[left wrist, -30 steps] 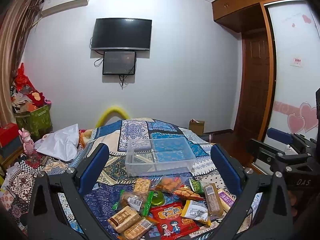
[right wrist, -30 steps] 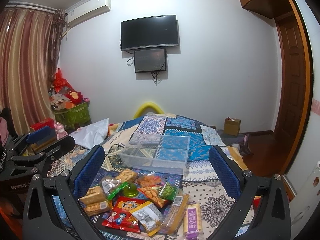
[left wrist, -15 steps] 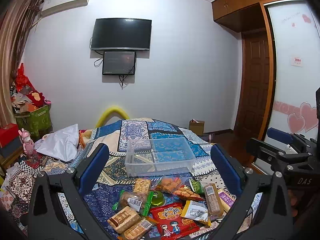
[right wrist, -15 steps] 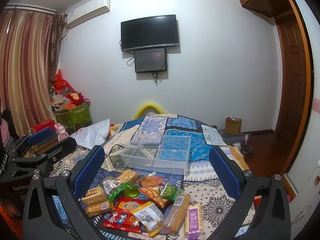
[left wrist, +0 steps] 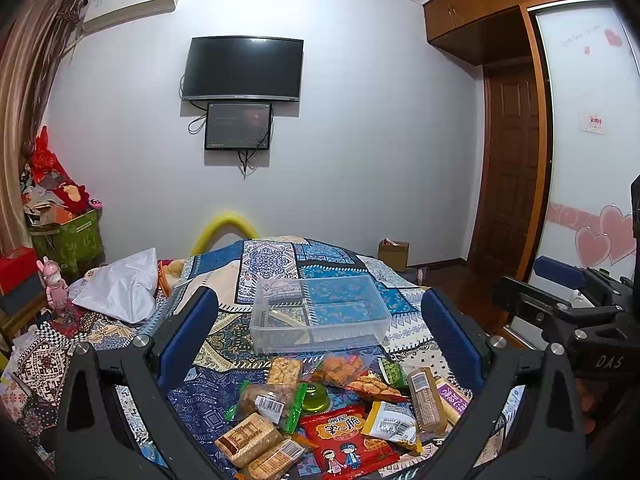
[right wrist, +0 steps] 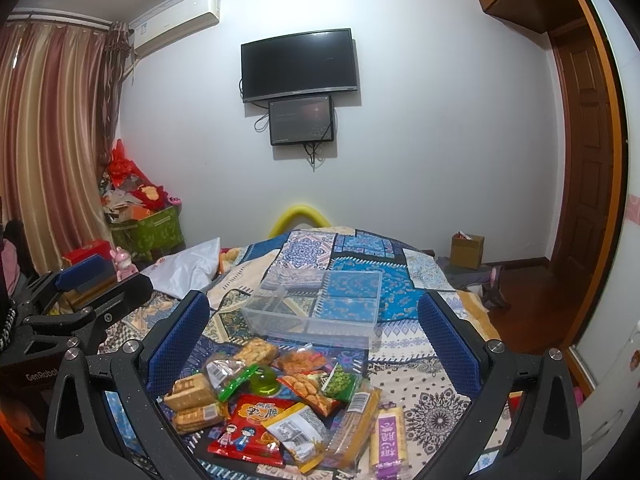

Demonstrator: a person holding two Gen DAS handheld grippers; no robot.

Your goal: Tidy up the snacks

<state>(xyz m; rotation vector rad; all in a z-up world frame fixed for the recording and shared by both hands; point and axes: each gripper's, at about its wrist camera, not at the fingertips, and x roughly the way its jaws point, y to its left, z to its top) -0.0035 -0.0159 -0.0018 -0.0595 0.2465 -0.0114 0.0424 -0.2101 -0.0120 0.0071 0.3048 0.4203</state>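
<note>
Each of the 2 handheld units, the left gripper point(left wrist: 320, 332) and right gripper point(right wrist: 314, 328), has matte black angular arms, silver screws and blue textured pads point(right wrist: 180, 336), with "DAS" and "GenRobot" lettering.

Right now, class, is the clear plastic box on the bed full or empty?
Empty. Through the clear plastic box only the patterned bedspread shows; every snack packet lies in a heap outside, in front of it.

Two hand-held grippers hover side by side, both level and pointing forward. The left hand-held gripper point(left wrist: 320, 332) has its blue-padded fingers point(left wrist: 188, 336) spread wide, gripping nothing; the right hand-held gripper point(right wrist: 314, 334) is equally agape and empty.
</note>
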